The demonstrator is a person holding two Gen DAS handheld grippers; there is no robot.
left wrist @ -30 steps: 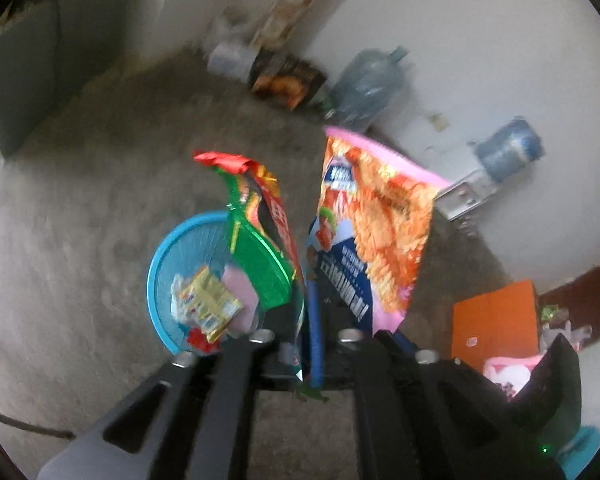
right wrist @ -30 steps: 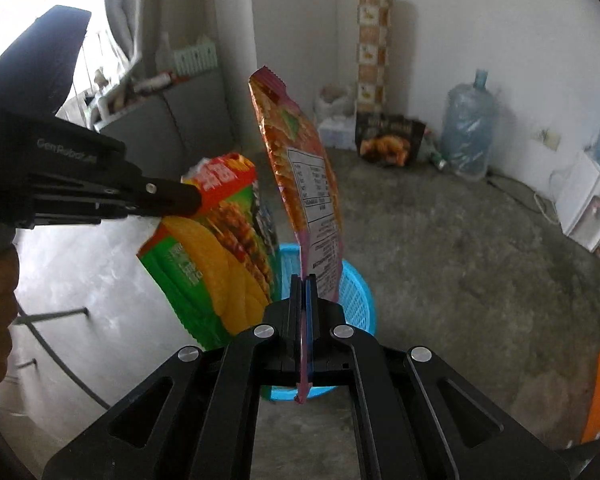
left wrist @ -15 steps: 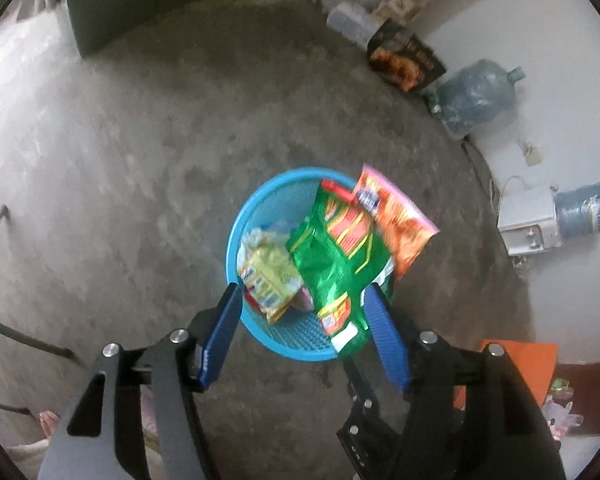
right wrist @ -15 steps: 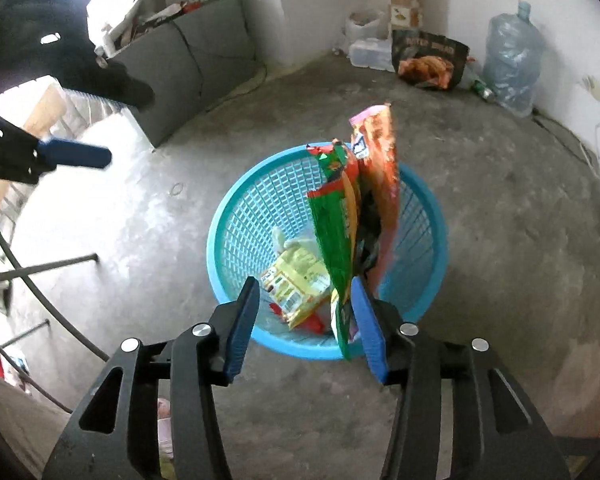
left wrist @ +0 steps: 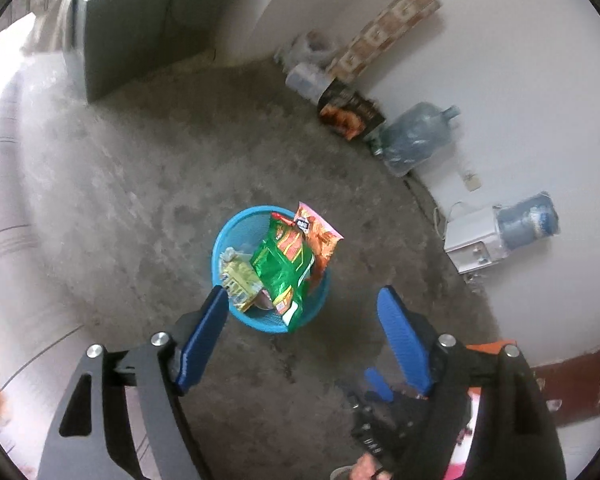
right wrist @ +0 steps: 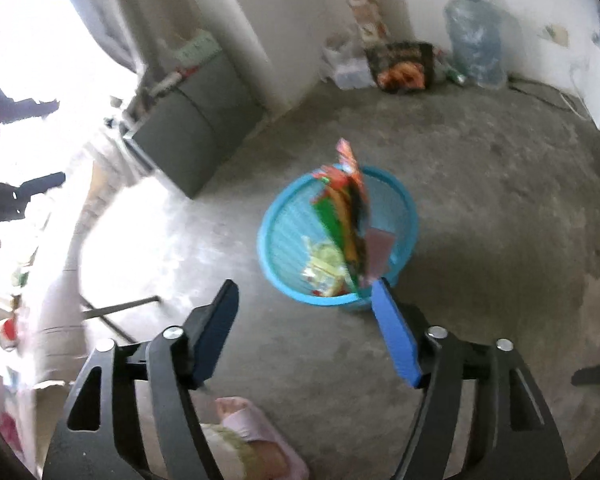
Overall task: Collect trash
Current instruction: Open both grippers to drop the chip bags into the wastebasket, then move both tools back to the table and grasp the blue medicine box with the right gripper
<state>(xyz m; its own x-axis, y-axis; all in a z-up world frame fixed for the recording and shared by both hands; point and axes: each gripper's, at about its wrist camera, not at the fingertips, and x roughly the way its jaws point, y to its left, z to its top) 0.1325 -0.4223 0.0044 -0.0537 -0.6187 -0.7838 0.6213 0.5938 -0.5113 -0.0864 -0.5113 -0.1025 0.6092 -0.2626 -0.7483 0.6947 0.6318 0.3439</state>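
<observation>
A blue mesh basket [left wrist: 224, 240] stands on the concrete floor; it also shows in the right wrist view [right wrist: 404, 204]. A green snack bag [left wrist: 282, 268] and an orange snack bag [left wrist: 320, 236] stand in it, sticking up above the rim, beside a yellow wrapper [left wrist: 238, 280]. In the right wrist view the green bag [right wrist: 332, 216], the orange bag [right wrist: 358, 184] and the yellow wrapper [right wrist: 324, 264] show too. My left gripper [left wrist: 302, 300] is open and empty above the basket. My right gripper [right wrist: 304, 292] is open and empty, also above it.
Water jugs [left wrist: 416, 136] [left wrist: 528, 220], a dark bag [left wrist: 348, 112] and a white appliance [left wrist: 472, 244] line the far wall. A grey cabinet [right wrist: 188, 128] stands at the left. A foot in a pink slipper [right wrist: 256, 440] is below my right gripper.
Both grippers opened and let the green and orange bags drop into the basket. Both have since risen away from it, jaws wider.
</observation>
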